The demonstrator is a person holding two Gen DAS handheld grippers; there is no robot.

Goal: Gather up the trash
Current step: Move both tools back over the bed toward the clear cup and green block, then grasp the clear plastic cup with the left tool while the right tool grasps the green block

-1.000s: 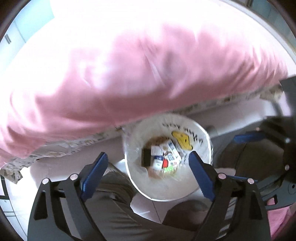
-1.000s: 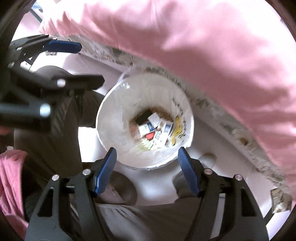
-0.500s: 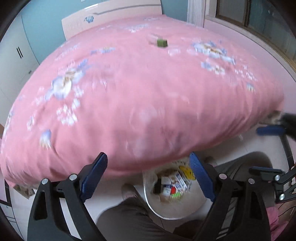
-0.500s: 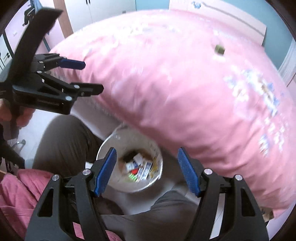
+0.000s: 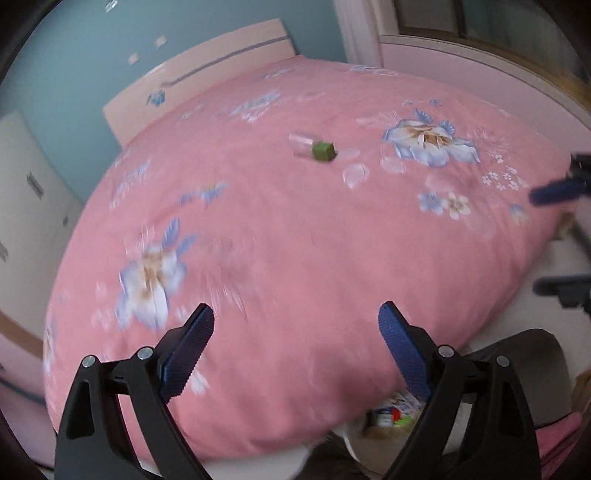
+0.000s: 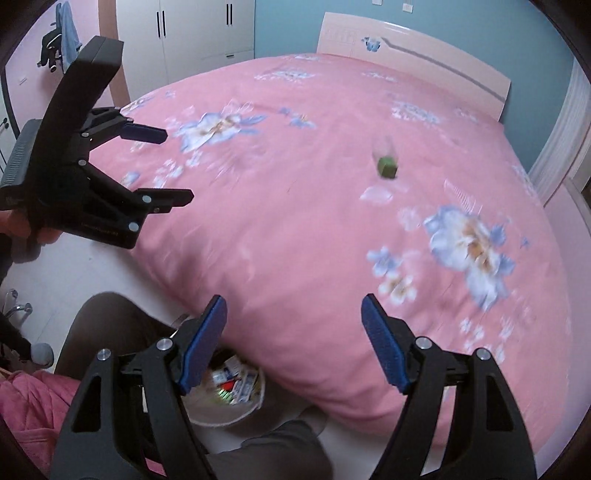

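Note:
A small green box [image 5: 324,151] lies on the pink flowered bedspread [image 5: 258,236], far ahead of both grippers; it also shows in the right wrist view [image 6: 386,168]. My left gripper [image 5: 295,332] is open and empty, held above the near edge of the bed. My right gripper [image 6: 293,325] is open and empty too. The left gripper also shows at the left of the right wrist view [image 6: 173,166]. A white trash bin [image 6: 255,402] with several cartons inside stands on the floor below the bed edge, half hidden by the fingers; its contents show in the left wrist view [image 5: 391,413].
A pale headboard [image 6: 413,48] and blue wall stand at the far end of the bed. White wardrobes [image 6: 192,33] stand at the far left. The person's legs in grey trousers [image 6: 110,325] are beside the bin.
Both grippers have tilted up from looking down into the bin to looking across the bed. The bin has dropped to the bottom of both views. The green box has come into sight.

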